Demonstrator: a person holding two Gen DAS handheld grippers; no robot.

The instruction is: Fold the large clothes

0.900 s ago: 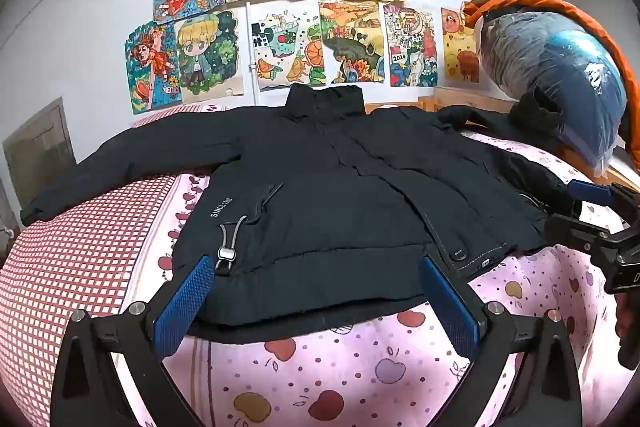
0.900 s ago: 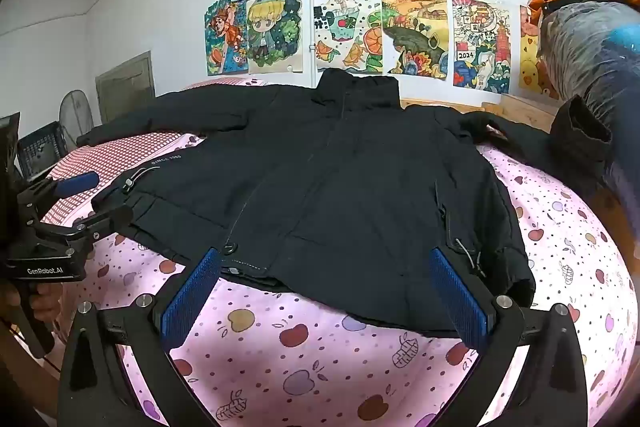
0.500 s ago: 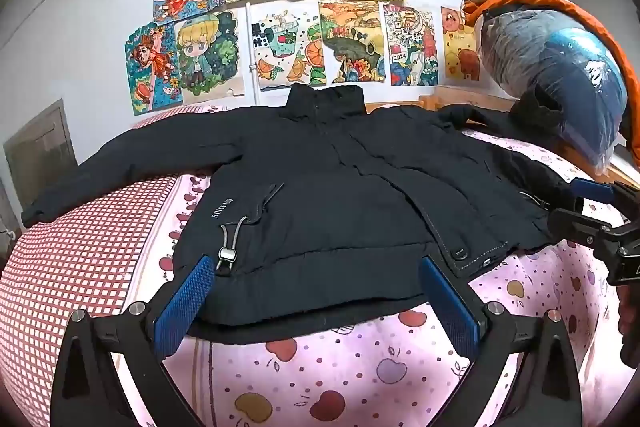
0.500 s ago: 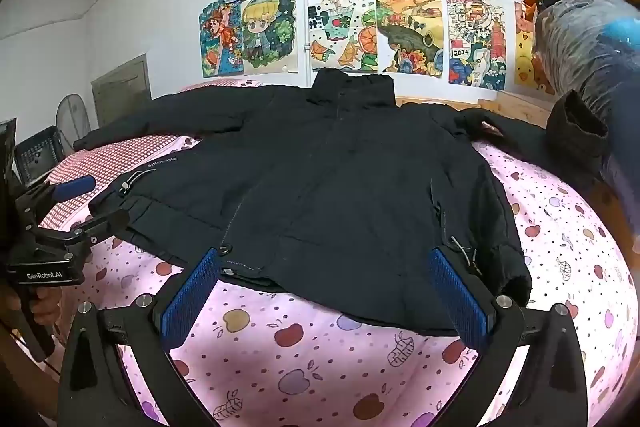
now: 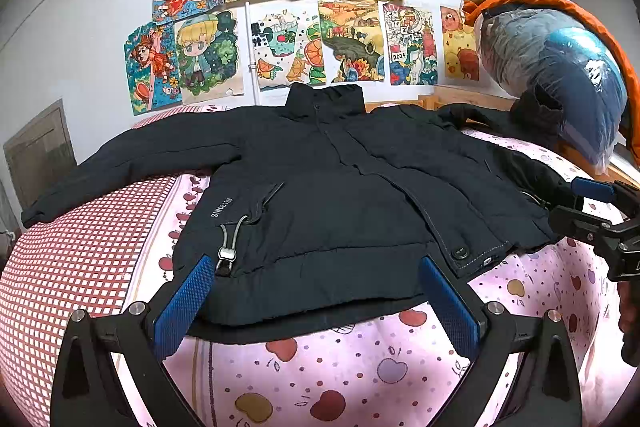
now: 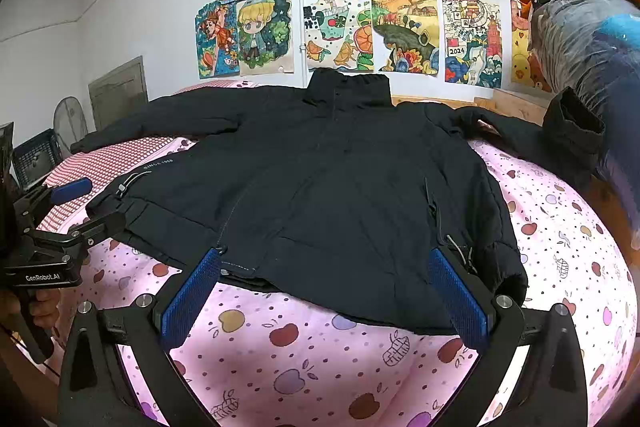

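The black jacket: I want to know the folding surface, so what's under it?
The black jacket lies spread on a pink fruit-print sheet; its left sleeve rests on a red checked cover. Whatever sits directly beneath the jacket's body is covered.

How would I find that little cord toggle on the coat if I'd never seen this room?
Start at the pink fruit-print bedsheet, where a black jacket lies spread flat. Near its hem, below the white lettering, hangs a grey drawcord with a metal toggle, the only pale hardware there.
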